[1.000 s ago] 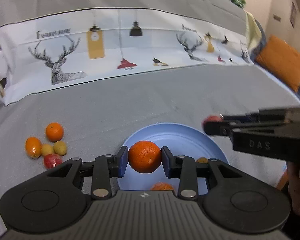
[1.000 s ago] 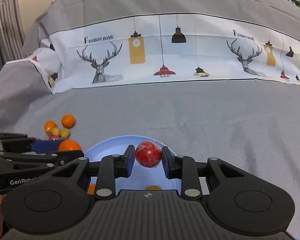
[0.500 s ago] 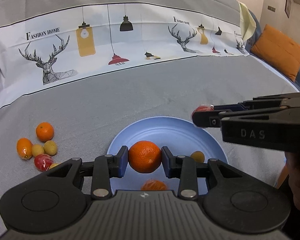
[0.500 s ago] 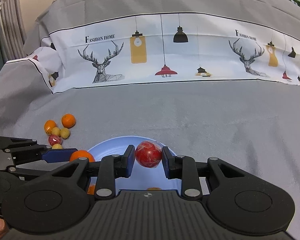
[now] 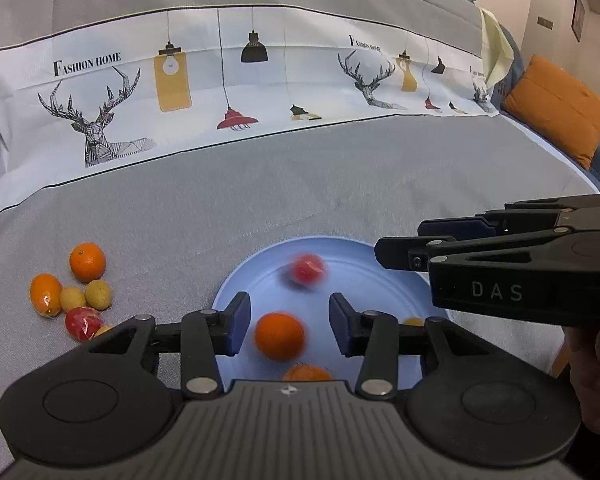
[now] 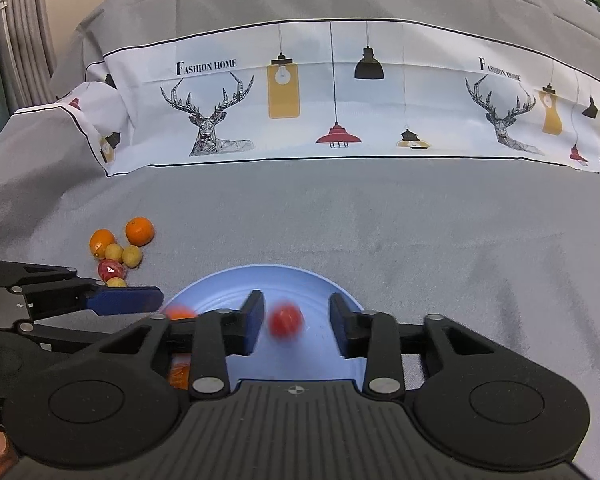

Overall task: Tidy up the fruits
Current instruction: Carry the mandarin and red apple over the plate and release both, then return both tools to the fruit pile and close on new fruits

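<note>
A light blue plate [image 5: 380, 256] lies on the grey bedspread, also in the right wrist view [image 6: 332, 284]. My left gripper [image 5: 286, 318] is open above it; a blurred orange [image 5: 279, 336] drops between its fingers. My right gripper [image 6: 296, 318] is open; a blurred red fruit [image 6: 286, 320] falls from it, also in the left wrist view [image 5: 307, 271]. Another orange [image 5: 307, 372] and a small yellow fruit [image 5: 413, 321] lie in the plate. A loose pile of fruit [image 5: 74, 288] lies left of the plate, also in the right wrist view [image 6: 118, 250].
A white printed sheet [image 5: 228, 96] with deer and lamps crosses the bed behind the plate. An orange cushion [image 5: 560, 112] sits at the far right. The right gripper's body [image 5: 520, 264] reaches over the plate's right side; the left gripper's finger [image 6: 124, 300] shows at left.
Both grippers have opened. The orange and the red fruit have left their fingers and are dropping into the plate, both blurred.
</note>
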Available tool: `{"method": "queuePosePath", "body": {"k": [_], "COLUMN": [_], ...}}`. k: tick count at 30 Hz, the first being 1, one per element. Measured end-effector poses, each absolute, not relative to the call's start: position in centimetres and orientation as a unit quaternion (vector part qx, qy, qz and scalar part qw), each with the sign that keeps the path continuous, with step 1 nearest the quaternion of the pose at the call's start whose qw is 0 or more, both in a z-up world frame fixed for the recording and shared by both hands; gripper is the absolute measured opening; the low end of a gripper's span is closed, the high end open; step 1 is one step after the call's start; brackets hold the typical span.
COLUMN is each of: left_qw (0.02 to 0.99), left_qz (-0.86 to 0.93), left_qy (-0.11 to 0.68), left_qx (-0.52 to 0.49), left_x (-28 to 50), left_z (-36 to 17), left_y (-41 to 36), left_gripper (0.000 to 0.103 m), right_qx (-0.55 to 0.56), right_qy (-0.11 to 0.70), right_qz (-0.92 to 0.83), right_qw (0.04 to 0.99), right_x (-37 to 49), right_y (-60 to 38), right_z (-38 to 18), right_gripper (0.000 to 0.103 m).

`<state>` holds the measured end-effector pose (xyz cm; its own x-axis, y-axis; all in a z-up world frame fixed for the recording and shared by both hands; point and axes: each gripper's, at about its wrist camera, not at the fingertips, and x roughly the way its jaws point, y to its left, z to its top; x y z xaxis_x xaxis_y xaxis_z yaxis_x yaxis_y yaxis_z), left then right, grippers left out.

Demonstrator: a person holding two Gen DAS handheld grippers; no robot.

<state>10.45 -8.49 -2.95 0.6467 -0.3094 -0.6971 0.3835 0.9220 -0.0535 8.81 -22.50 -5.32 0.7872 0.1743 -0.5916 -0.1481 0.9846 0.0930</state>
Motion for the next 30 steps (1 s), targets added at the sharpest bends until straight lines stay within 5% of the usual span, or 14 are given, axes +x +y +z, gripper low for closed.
{"method": "queuePosePath", "body": {"k": [21, 28, 30], "left_qw": [0.914, 0.923, 0.928], "left_qz": [-0.158, -0.142, -0.143], "left_qy": [0.373, 0.357, 0.344], "left_qx": [0.031, 0.014, -0.003], "left_x": [10.6, 10.5, 10.3], "left_z": [-2.4, -1.5, -0.5], "left_y": [-7.6, -6.3, -5.5], "left_gripper": [0.048, 0.018, 0.017], "right_qx": [0.052, 0.074, 0.078], "right_qy": [0.289, 0.28, 0.274], "right_qz": [0.029, 0.014, 0.015], "right_qw": [0.956, 0.957, 0.958], "right_x": [8.6, 8.5, 8.4], "right_y": [-24.2, -24.8, -24.8], "right_z": [-4.6, -4.4, -4.2], "right_gripper": [0.046, 0.046, 0.045]}}
